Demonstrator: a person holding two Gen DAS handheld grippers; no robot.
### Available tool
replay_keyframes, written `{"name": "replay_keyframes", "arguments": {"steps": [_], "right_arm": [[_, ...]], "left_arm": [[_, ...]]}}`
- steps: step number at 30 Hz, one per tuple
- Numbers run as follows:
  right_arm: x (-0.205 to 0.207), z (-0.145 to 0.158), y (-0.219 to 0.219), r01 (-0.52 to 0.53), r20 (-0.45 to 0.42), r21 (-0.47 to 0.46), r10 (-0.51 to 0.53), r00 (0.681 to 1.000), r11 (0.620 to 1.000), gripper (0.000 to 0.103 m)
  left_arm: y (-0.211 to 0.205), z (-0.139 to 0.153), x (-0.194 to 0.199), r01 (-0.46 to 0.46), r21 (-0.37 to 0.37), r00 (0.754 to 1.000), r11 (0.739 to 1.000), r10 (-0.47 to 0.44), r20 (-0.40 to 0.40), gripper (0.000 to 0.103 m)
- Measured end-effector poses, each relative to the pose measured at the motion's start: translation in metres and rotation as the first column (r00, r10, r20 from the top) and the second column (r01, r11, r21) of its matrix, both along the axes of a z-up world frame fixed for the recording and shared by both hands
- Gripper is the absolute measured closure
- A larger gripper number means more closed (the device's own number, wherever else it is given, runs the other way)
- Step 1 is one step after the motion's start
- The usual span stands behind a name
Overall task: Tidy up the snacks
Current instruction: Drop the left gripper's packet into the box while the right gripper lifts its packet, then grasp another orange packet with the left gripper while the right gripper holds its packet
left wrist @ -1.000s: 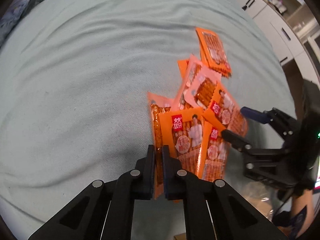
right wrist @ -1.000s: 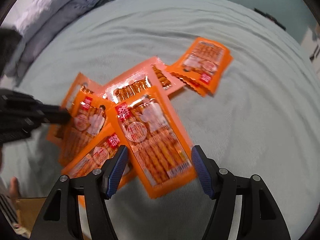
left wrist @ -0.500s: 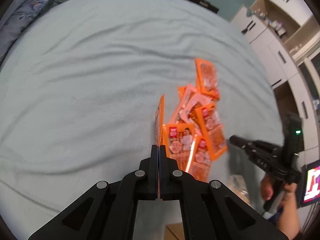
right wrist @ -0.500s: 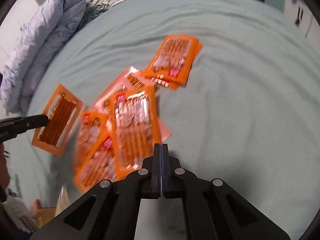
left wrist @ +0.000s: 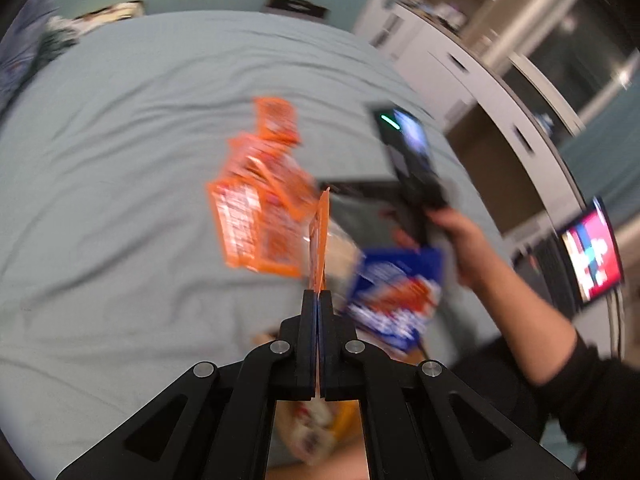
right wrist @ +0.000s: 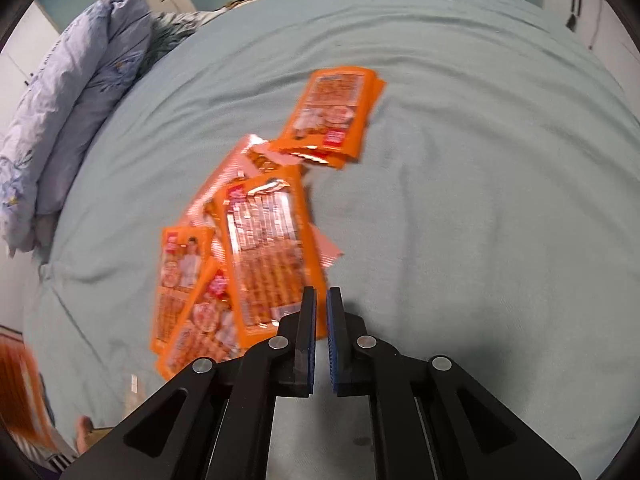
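Note:
Several orange snack packets (right wrist: 256, 248) lie in a loose pile on a pale green bed (right wrist: 460, 200); the pile also shows blurred in the left wrist view (left wrist: 260, 216). My left gripper (left wrist: 319, 296) is shut on one orange packet (left wrist: 320, 240), held edge-on and lifted off the bed. My right gripper (right wrist: 321, 300) has its jaws a narrow slit apart, with nothing between them, at the near right edge of the pile. The right gripper's body (left wrist: 412, 160) shows in the left wrist view, held by a hand.
A blue snack bag (left wrist: 396, 296) and a clear bag (left wrist: 340, 248) lie below the left gripper. A folded blue duvet (right wrist: 72, 92) lies at the bed's left. White cabinets (left wrist: 460, 72) and a lit screen (left wrist: 592, 256) stand on the right. A cardboard box (right wrist: 96, 436) sits low left.
My left gripper has lifted its packet off the bed and swung right, toward the blue bag. My right gripper has parted slightly from fully shut, staying by the pile.

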State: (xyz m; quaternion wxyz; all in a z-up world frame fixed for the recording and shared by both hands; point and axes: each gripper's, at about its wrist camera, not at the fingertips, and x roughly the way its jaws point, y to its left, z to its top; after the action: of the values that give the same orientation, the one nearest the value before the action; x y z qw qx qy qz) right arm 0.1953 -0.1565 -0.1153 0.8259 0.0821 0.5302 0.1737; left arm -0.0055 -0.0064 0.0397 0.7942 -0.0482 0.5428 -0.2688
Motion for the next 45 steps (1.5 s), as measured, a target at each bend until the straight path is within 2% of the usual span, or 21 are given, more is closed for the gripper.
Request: {"name": "replay_keyframes", "arguments": {"steps": [2,4,6,8,10,11,12,13,15,16,17,19,23,26,29,30,32,33,35,42,45], "right_arm": [[0.003,0.002,0.004,-0.019,0.000,0.026,0.019,1.000,0.999,0.100],[0.006,0.003,0.007,-0.037,0.002,0.029,0.037,0.999,0.999,0.100],[0.008,0.005,0.013,-0.058,0.037,-0.005,0.058,0.998,0.998,0.099],[0.012,0.002,0.018,-0.065,0.056,-0.039,0.067,0.996,0.997,0.099],[0.014,0.001,0.021,-0.068,0.070,-0.063,0.073,0.995,0.996,0.099],[0.015,-0.001,0.022,-0.065,0.068,-0.066,0.070,0.995,0.996,0.092],[0.017,-0.003,0.023,-0.062,0.063,-0.062,0.066,0.996,0.996,0.077],[0.019,-0.005,0.022,-0.045,0.062,-0.056,0.049,0.997,0.997,0.069],[0.021,-0.012,0.019,-0.023,0.057,-0.043,0.026,0.998,0.999,0.025],[0.022,-0.017,0.020,-0.031,0.036,-0.043,0.032,0.999,0.999,0.017],[0.022,-0.021,0.022,-0.048,0.038,-0.036,0.049,0.998,0.998,0.013],[0.017,-0.017,0.026,-0.087,0.069,-0.069,0.092,0.993,0.994,0.013],[0.008,-0.003,0.038,-0.099,0.147,-0.203,0.131,0.981,0.974,0.013],[-0.001,0.007,0.048,-0.134,0.188,-0.190,0.170,0.967,0.973,0.013],[0.000,-0.003,0.064,-0.178,0.135,-0.230,0.212,0.968,0.957,0.013],[0.000,-0.011,0.068,-0.193,0.111,-0.243,0.225,0.968,0.950,0.018],[-0.001,-0.017,0.064,-0.213,0.110,-0.189,0.236,0.966,0.959,0.031],[-0.002,-0.014,0.061,-0.208,0.121,-0.167,0.230,0.966,0.964,0.048],[0.002,-0.010,0.055,-0.191,0.118,-0.148,0.210,0.971,0.970,0.064],[-0.007,0.014,-0.006,-0.045,0.155,0.003,0.044,0.987,0.999,0.067],[-0.024,0.040,-0.033,0.018,0.186,0.075,-0.032,0.982,0.997,0.067]], "left_arm": [[-0.018,-0.001,-0.010,0.073,0.001,0.997,0.997,-0.073,-0.012,0.103],[-0.032,-0.007,-0.016,0.129,0.025,0.991,0.991,-0.128,-0.023,0.097],[-0.040,-0.017,-0.017,0.153,0.045,0.987,0.987,-0.151,-0.048,0.094],[-0.046,-0.029,-0.015,0.189,0.042,0.978,0.981,-0.184,-0.093,0.085],[-0.045,-0.037,-0.011,0.174,0.042,0.978,0.984,-0.168,-0.124,0.051],[-0.044,-0.039,-0.009,0.165,0.046,0.979,0.985,-0.157,-0.132,0.044],[-0.043,-0.041,-0.007,0.156,0.051,0.980,0.986,-0.148,-0.133,0.041],[-0.041,-0.042,-0.006,0.148,0.057,0.982,0.987,-0.140,-0.130,0.041],[-0.035,-0.043,0.001,0.107,0.074,0.988,0.991,-0.098,-0.120,0.032],[-0.031,-0.043,0.005,0.078,0.076,0.991,0.994,-0.070,-0.110,0.026],[-0.023,-0.041,0.009,0.029,0.073,0.995,0.997,-0.022,-0.094,0.025],[-0.001,-0.035,0.020,-0.099,0.065,0.993,0.993,0.103,-0.061,0.025],[0.027,-0.032,0.027,-0.235,0.131,0.972,0.963,0.236,0.009,0.025],[0.032,-0.034,0.029,-0.247,0.179,0.969,0.952,0.246,0.029,0.025],[0.030,-0.035,0.033,-0.231,0.187,0.973,0.955,0.231,0.023,0.025],[0.029,-0.035,0.032,-0.222,0.190,0.975,0.956,0.221,0.027,0.025],[0.026,-0.036,0.031,-0.212,0.206,0.977,0.955,0.209,0.040,0.025],[0.024,-0.036,0.031,-0.210,0.215,0.978,0.954,0.205,0.046,0.025],[0.023,-0.037,0.031,-0.209,0.231,0.978,0.950,0.201,0.058,0.025],[0.038,-0.050,0.041,-0.279,0.231,0.959,0.932,0.281,0.026,0.025],[0.045,-0.055,0.044,-0.313,0.234,0.948,0.920,0.318,0.019,0.025]]}}
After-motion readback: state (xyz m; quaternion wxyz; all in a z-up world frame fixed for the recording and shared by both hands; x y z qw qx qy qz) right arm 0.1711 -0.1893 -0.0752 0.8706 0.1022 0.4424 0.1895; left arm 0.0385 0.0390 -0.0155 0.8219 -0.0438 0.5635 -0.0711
